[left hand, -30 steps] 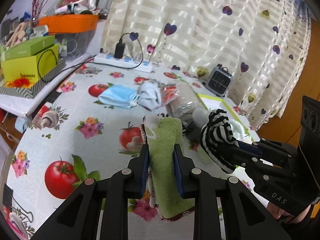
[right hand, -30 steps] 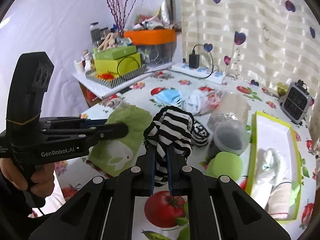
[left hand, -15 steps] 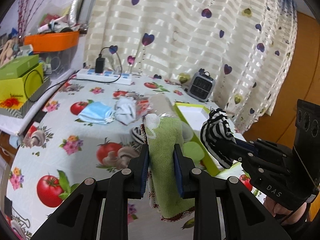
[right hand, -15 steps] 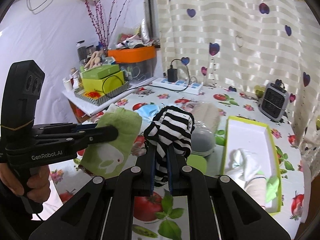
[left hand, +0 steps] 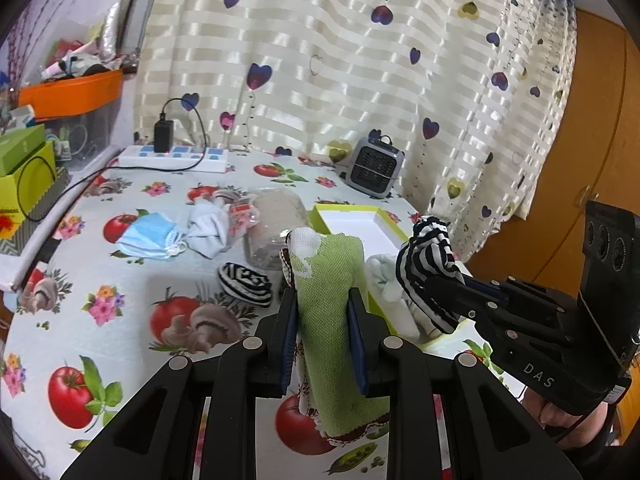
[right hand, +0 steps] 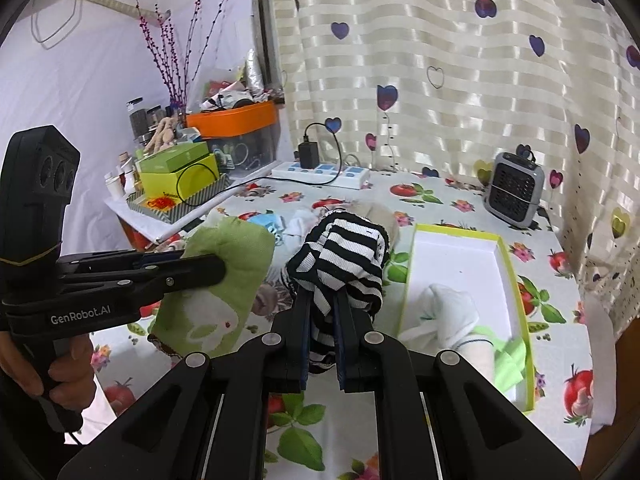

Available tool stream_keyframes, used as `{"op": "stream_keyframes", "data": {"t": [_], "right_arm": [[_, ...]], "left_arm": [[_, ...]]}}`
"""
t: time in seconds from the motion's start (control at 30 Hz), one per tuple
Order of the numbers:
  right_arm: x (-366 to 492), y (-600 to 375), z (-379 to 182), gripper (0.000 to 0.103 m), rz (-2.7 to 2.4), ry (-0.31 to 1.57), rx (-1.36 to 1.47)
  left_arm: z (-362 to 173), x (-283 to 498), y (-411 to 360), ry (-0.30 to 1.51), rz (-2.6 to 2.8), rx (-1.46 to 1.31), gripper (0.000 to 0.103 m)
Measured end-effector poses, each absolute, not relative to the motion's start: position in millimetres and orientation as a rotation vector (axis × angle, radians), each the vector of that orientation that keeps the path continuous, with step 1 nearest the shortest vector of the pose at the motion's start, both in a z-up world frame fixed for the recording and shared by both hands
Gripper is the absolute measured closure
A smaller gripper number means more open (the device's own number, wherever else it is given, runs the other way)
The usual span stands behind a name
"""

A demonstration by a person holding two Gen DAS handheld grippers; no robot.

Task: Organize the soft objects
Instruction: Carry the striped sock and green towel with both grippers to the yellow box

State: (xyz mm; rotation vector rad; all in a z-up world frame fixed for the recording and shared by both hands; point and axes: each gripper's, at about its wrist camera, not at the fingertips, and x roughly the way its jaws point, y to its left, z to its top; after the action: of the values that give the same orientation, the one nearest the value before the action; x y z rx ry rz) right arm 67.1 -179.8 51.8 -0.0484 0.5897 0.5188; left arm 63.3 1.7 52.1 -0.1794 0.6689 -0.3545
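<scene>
Surface: table (left hand: 120, 216) under a cloth printed with tomatoes, mushrooms and flowers; a cream striped curtain (left hand: 360, 80) with heart shapes fills the upper frame behind it.
Left gripper (left hand: 323, 320): lower centre of the left wrist view; jaws clamped on a green cloth (left hand: 332, 304), which stands up between the pads and hangs below them. In the right wrist view it enters from the left edge, held by a hand (right hand: 60, 364).
Right gripper (right hand: 323, 324): lower centre of the right wrist view; jaws pressed together on a black-and-white striped sock (right hand: 344, 264), bunched above the fingertips. In the left wrist view it sits at right.
Tray: white box with yellow-green rim (right hand: 516, 300), right of centre in the right wrist view; white soft items (right hand: 448, 308) lie in its near end.
Loose items: second striped sock (left hand: 246, 284), blue face mask (left hand: 150, 238) and white sock (left hand: 208, 226) lie on the cloth, centre left of the left wrist view.
Background objects: grey fan heater (left hand: 374, 168) near the curtain; white power strip (left hand: 176, 159) with a black charger, upper left.
</scene>
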Motion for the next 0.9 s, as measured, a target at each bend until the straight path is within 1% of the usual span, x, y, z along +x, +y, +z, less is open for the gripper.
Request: {"op": "stream_keyframes", "data": {"t": [0.9], "right_arm": [[98, -275, 42, 0.093, 0.317, 0.619, 0.095]], "left_arm": [[46, 95, -48, 0.713, -0.452, -0.166, 0.081]]}}
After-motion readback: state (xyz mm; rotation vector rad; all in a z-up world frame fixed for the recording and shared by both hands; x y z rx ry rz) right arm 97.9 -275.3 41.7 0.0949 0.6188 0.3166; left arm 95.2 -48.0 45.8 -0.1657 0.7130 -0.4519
